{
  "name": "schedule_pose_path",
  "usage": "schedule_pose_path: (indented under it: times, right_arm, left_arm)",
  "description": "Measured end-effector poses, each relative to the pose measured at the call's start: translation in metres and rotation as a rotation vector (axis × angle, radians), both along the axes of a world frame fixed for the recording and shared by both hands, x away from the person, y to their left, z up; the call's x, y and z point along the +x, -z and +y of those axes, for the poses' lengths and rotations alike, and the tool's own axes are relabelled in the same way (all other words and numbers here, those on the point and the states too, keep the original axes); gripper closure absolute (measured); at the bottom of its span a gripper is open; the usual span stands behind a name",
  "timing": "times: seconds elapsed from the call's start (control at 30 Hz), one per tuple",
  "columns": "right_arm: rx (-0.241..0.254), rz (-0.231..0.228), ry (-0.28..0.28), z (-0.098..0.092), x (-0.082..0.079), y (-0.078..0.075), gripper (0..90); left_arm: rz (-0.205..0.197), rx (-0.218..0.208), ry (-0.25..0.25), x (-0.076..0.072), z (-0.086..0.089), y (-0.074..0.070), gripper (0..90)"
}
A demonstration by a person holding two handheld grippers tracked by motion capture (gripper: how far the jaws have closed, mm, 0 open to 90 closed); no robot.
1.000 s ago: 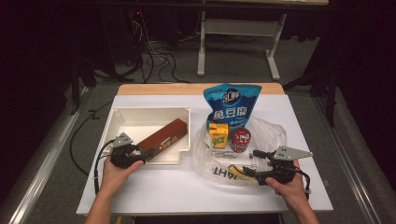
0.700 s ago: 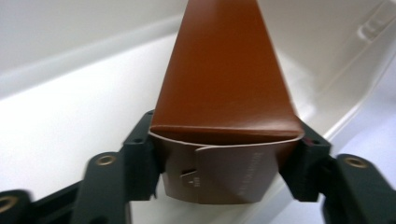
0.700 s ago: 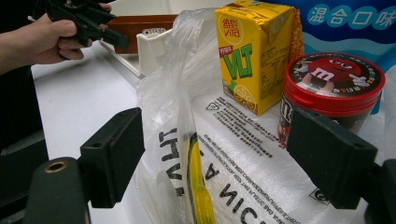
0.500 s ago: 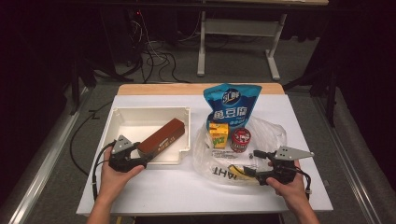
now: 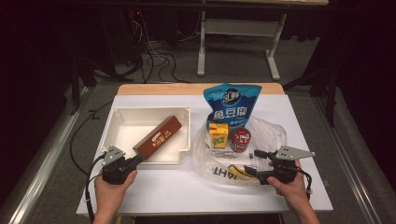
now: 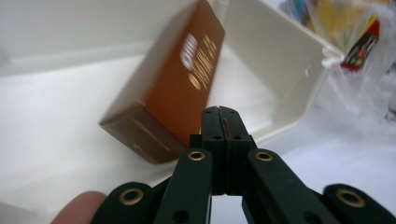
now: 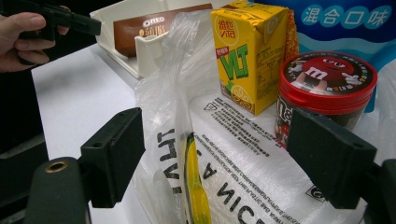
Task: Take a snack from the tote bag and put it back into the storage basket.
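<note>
A brown Oreo box (image 5: 158,136) lies slantwise in the white tray (image 5: 149,110). My left gripper (image 5: 139,159) is just off the tray's near rim, pointing at the box's near end. In the left gripper view its jaws (image 6: 219,109) have just closed on each other with nothing between them, and the box (image 6: 173,93) lies just beyond. My right gripper (image 5: 252,162) is open at the near edge of a clear plastic bag (image 5: 224,169). In the right gripper view, a fold of the bag (image 7: 177,93) rises between the wide-apart jaws (image 7: 219,154).
On the bag stand a yellow drink carton (image 5: 218,134) and a red-lidded M&M's tub (image 5: 241,140), with a blue pouch (image 5: 231,105) upright behind them. The carton (image 7: 247,51) and tub (image 7: 327,79) are just beyond my right jaws. The white table (image 5: 177,191) has bare room at the front.
My left gripper has drawn back from the tray toward the person and its jaws have shut. The box stays in the tray. The right gripper has not moved.
</note>
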State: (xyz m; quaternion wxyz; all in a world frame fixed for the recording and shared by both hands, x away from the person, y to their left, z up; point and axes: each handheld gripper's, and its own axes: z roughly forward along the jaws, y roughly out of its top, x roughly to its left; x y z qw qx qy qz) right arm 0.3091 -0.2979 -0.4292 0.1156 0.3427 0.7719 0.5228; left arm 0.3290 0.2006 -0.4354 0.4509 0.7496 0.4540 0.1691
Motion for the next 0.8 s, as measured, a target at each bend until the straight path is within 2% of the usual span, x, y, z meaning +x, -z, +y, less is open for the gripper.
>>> schedule_pose_path:
  times: [0.03, 0.1, 0.2, 0.27, 0.4, 0.5, 0.6, 0.67, 0.8]
  right_arm:
    - [-0.001, 0.002, 0.000, 0.000, 0.000, 0.000, 19.6]
    - [-0.001, 0.002, -0.002, 0.001, 0.000, 0.000, 19.7]
    - [-0.003, 0.003, -0.003, 0.001, 0.000, 0.000, 19.9]
    - [-0.003, 0.002, -0.002, 0.001, 0.000, 0.000, 19.9]
    - [-0.004, 0.003, -0.003, 0.001, 0.001, 0.001, 20.2]
    - [-0.004, 0.010, -0.003, 0.002, 0.001, 0.002, 20.5]
    - [-0.009, 0.004, -0.006, 0.004, 0.001, 0.002, 20.5]
    - [-0.010, 0.004, -0.004, 0.003, 0.000, 0.001, 20.5]
    - [0.000, 0.010, 0.010, 0.001, 0.001, 0.002, 20.7]
  left_arm:
    - [0.010, 0.021, 0.001, 0.001, -0.002, 0.002, 90.0]
    - [0.038, 0.033, -0.010, 0.004, -0.005, 0.006, 90.0]
    - [0.058, 0.022, -0.046, 0.008, -0.004, 0.010, 90.0]
    - [0.055, 0.001, -0.061, 0.010, -0.002, 0.009, 90.0]
    - [0.018, -0.039, -0.145, 0.015, 0.003, 0.008, 86.5]
    - [0.002, -0.061, -0.208, 0.029, 0.002, 0.010, 86.2]
    - [-0.009, -0.024, -0.240, 0.039, -0.003, 0.011, 88.6]
    - [-0.010, 0.022, -0.246, 0.045, -0.006, 0.013, 89.9]
    - [-0.011, 0.027, -0.277, 0.049, -0.005, 0.014, 90.0]
